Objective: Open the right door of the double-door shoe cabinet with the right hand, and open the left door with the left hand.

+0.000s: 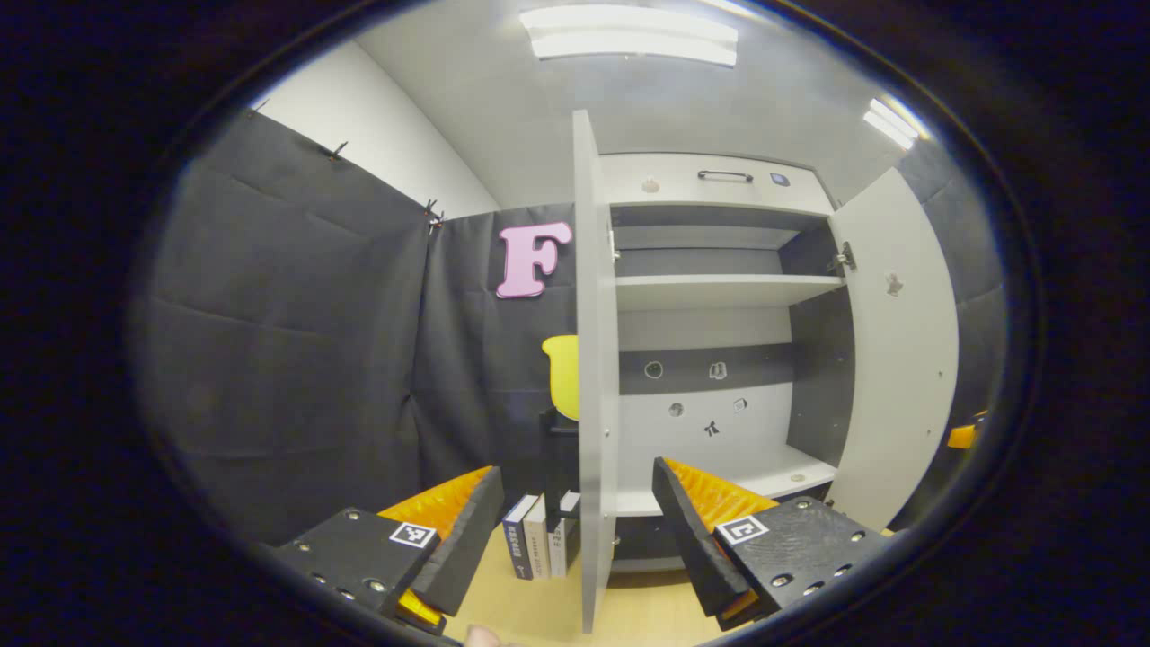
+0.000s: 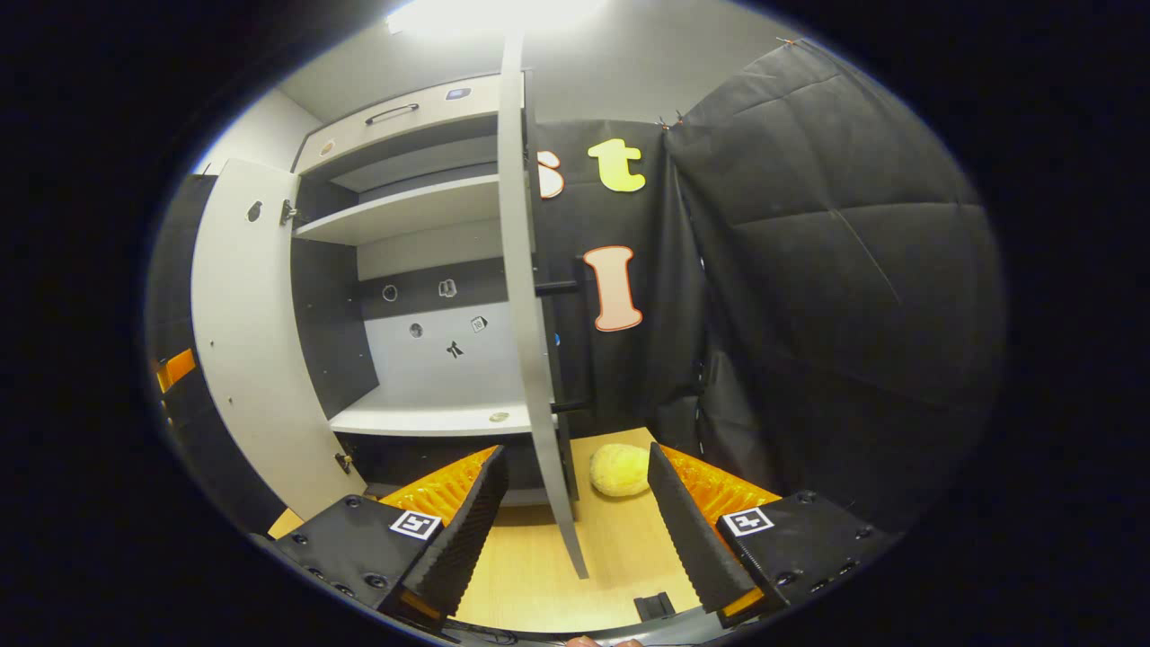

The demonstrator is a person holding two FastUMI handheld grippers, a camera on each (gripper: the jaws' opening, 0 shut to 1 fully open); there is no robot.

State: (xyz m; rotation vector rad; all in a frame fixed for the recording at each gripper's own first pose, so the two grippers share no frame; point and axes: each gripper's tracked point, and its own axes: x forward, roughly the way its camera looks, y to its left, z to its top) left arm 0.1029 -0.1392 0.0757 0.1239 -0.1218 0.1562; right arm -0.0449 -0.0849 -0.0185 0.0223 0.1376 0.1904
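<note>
The shoe cabinet [image 1: 719, 292] stands with both doors swung out, its pale shelves bare. In the left gripper view the left door [image 1: 593, 359] is edge-on, and its lower edge runs between the spread fingers of my left gripper [image 1: 579, 539], which is open and not pressing on it. The right door [image 1: 898, 359] hangs wide at the right. In the right gripper view the right door [image 2: 532, 314] is edge-on between the fingers of my right gripper [image 2: 575, 530], open too, with the door's black handle [image 2: 561, 346] on its far side. The left door [image 2: 260, 341] stands wide at the left.
Several books [image 1: 539, 544] stand on the wooden surface [image 1: 647, 611] left of the left door, with a yellow object [image 1: 561, 386] behind them. A yellow plush ball [image 2: 620, 469] lies just right of the right door. Black cloth walls close in on both sides.
</note>
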